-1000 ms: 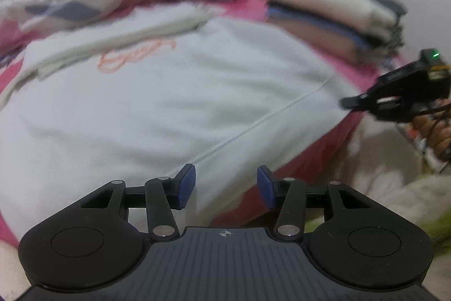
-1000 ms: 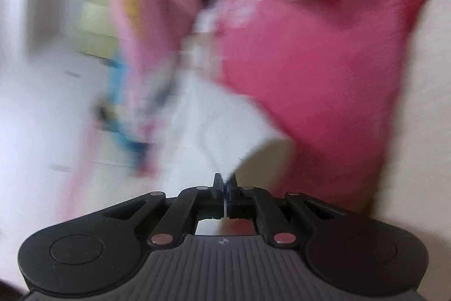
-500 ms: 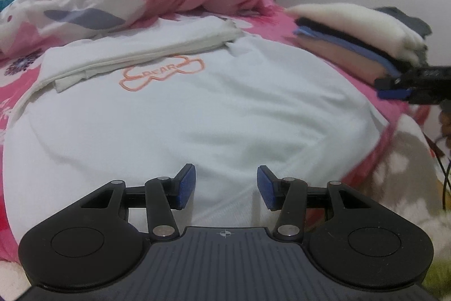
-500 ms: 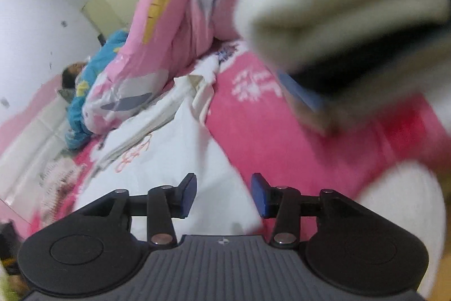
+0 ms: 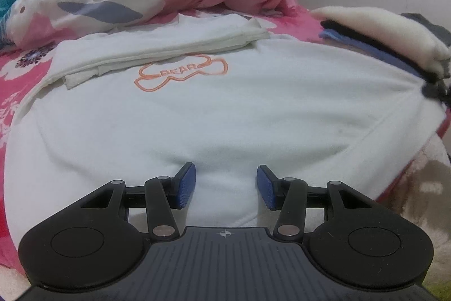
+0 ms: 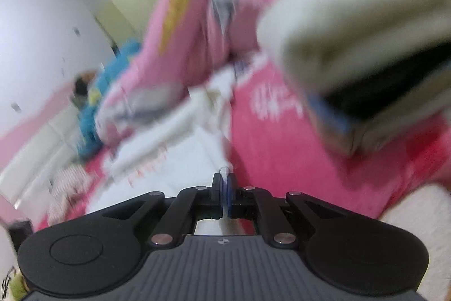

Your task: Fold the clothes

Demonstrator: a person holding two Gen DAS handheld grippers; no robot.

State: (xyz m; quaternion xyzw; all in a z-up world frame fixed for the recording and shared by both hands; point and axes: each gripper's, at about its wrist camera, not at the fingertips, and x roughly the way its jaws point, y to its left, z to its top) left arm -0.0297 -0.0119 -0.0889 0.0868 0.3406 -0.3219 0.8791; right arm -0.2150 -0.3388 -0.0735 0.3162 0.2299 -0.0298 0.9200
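The white sweatshirt (image 5: 225,109) with the orange bear outline lies spread on the pink bed, soft, light and floppy, best taken at its hems: the right gripper (image 6: 224,189) pinches its right edge, the left gripper (image 5: 225,185) gapes empty over the near hem.

Your left wrist view looks low across the white sweatshirt (image 5: 225,109); your blurred right view shares the folded stack (image 6: 366,52).
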